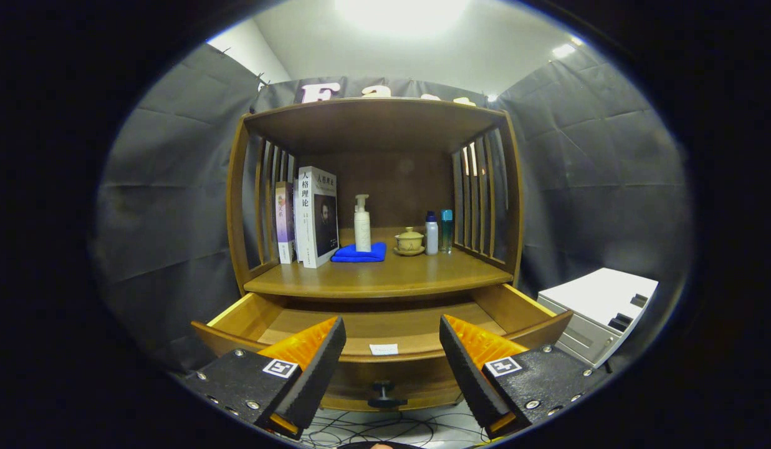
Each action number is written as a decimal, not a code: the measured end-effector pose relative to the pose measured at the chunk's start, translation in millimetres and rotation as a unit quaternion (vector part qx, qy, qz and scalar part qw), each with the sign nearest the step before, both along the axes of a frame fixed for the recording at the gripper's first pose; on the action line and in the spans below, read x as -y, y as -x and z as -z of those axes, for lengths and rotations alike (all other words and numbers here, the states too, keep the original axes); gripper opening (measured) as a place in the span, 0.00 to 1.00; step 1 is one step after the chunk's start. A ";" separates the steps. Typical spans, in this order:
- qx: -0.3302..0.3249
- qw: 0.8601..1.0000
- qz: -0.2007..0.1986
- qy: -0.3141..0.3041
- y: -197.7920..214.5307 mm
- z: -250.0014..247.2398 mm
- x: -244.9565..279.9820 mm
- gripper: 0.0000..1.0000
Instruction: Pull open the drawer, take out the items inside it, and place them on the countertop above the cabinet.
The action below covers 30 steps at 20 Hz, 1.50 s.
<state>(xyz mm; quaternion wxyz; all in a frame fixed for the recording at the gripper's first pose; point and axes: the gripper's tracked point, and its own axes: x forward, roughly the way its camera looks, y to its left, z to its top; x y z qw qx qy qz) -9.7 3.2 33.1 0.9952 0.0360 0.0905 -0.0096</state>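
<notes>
Hovering gripper (391,358) agape; drawer (385,340) pulled open

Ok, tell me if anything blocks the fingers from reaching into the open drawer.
Nothing visible does. The gripper is open and holds nothing, and the drawer is pulled out just ahead of the fingers. Only its front panel and knob lie between them. The visible drawer floor looks bare.

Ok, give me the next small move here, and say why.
Probably draw the gripper back and stop. The drawer is pulled open and its visible floor looks bare, while the bottles, cup and cloth sit on the countertop. The fingers are open, holding nothing, so the task looks finished.
</notes>
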 end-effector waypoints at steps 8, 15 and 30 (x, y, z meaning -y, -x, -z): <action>-0.076 0.997 0.011 0.016 -51.4 19.1 -12.3 0.94; -0.168 0.984 0.051 0.024 -82.7 46.1 -3.2 0.94; -0.393 0.915 0.094 -0.007 -85.8 153.1 -1.3 0.94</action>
